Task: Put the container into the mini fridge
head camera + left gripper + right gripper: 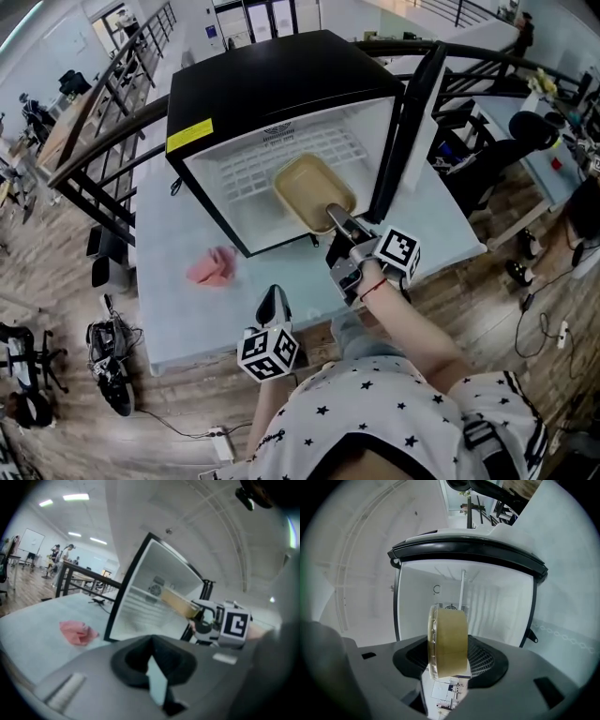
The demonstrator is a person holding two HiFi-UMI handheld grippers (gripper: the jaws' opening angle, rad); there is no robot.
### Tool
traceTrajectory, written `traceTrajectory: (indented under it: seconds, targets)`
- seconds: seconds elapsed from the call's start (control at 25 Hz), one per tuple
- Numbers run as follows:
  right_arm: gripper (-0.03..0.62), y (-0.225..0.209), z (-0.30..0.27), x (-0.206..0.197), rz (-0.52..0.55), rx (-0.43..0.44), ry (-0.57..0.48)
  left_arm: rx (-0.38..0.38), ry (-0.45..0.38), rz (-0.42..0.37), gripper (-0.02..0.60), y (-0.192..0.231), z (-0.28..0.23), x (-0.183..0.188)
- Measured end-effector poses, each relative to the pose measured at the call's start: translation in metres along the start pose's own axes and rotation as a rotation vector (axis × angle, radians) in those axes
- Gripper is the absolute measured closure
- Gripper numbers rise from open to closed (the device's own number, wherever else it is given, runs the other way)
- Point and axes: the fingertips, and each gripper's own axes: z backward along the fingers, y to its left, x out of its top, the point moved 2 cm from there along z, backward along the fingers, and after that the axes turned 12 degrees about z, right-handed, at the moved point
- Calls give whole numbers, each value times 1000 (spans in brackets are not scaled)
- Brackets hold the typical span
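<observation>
The black mini fridge (281,84) stands on the table with its door (414,122) swung open and its white inside showing. My right gripper (339,219) is shut on a tan lidded container (314,192), held at the fridge's mouth in front of the wire shelf. In the right gripper view the container (447,641) sits edge-on between the jaws, with the open fridge (464,559) straight ahead. The left gripper view shows the container (178,603) and the right gripper (202,617) by the fridge opening. My left gripper (272,302) hangs back near the table's front edge, shut and holding nothing.
A crumpled pink cloth (212,267) lies on the pale table (178,319) left of the fridge front, also seen in the left gripper view as the pink cloth (77,632). A black railing (103,141) runs behind the table. Desks and chairs stand beyond.
</observation>
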Motion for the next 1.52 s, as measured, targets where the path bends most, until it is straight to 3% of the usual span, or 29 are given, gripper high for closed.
traceTrajectory:
  seconds: [0.4, 1.52]
  targets:
    - [370, -8, -33, 15, -92, -31, -47, 2, 30, -11, 574, 1, -17, -1]
    - [370, -2, -89, 33, -115, -61, -121, 2, 41, -8, 574, 1, -32, 0]
